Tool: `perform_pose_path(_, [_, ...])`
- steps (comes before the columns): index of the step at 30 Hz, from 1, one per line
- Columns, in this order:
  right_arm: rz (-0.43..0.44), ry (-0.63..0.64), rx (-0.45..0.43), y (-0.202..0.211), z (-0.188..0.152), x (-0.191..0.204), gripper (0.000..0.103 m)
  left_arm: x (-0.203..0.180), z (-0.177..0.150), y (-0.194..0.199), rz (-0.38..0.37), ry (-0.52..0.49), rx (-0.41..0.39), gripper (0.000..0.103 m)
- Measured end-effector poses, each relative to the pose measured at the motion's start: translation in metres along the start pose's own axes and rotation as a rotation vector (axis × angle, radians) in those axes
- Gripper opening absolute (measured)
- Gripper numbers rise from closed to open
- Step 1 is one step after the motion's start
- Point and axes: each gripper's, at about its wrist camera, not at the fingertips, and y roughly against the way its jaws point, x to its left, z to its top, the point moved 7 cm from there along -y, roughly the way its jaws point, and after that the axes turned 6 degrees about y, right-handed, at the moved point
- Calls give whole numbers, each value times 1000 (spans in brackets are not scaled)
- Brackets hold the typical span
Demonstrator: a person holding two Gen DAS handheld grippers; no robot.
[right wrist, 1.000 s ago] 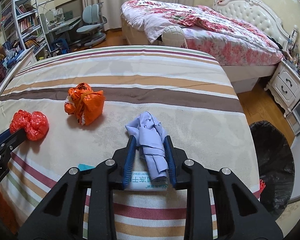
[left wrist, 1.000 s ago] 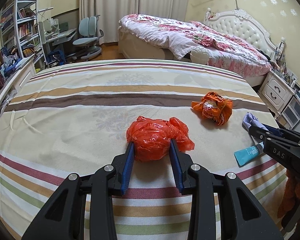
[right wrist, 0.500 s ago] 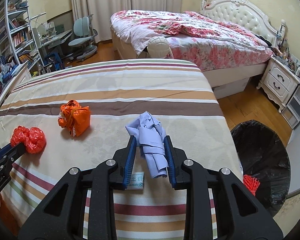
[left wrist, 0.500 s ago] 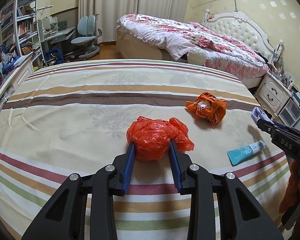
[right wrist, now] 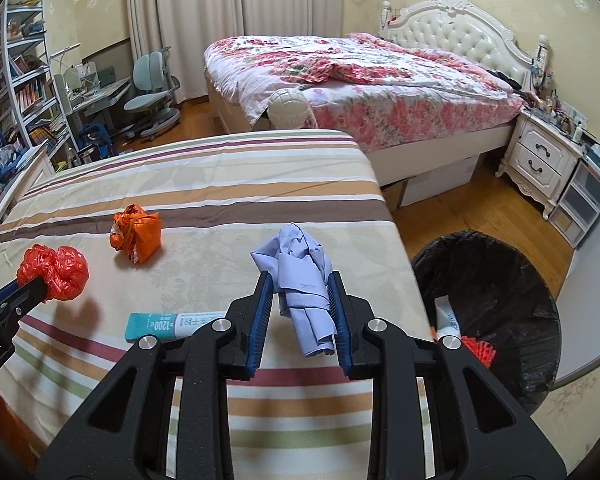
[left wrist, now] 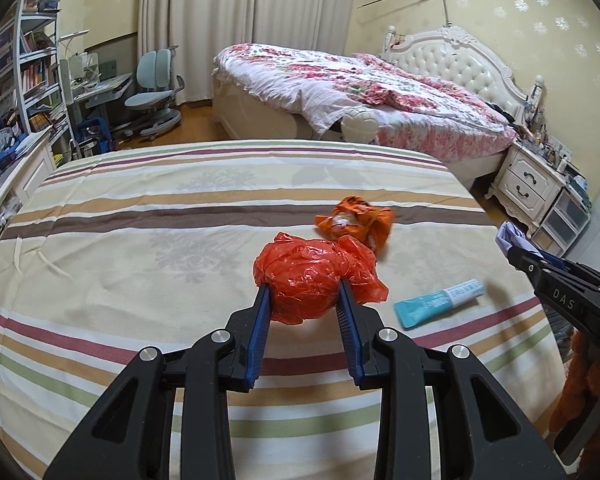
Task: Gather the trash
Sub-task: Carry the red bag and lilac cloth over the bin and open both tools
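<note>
Trash collection, partly done. The left gripper (left wrist: 303, 300) is clamped on a crumpled red plastic bag (left wrist: 312, 276), which appears raised just clear of the striped bedspread (left wrist: 140, 240). The right gripper (right wrist: 300, 300) is clamped on a wad of pale blue paper (right wrist: 300, 276), carried near the bed's right edge with the bin just beyond it.

Left to collect — two pieces lie loose on the bedspread: an orange knotted bag (right wrist: 138, 236) toward the middle, and a teal-and-white tube (right wrist: 168, 325) near the front edge, partly hidden behind the right gripper in the right wrist view. They lie well apart.

Container: a bin lined with a black bag (right wrist: 496, 292) stands on the wooden floor beside the bed's right edge. It already holds some trash — a white tube-like item (right wrist: 448, 318) against the near wall and a piece of red mesh (right wrist: 478, 350) beside it; the rest of its inside is dark and cannot be made out.

Judged from this layout, neither held piece is in the bin yet; with the two loose pieces, four deposits remain.
</note>
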Motion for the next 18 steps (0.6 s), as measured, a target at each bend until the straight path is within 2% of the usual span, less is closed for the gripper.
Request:
perform_pose_path(9, [-70, -67, -21, 16, -9, -49, 28, -58, 3, 4, -90, -76, -19, 33])
perform_pose_path(18, [-159, -151, -32, 26, -25, -111, 28, -140, 0, 2, -202, -191, -32, 33])
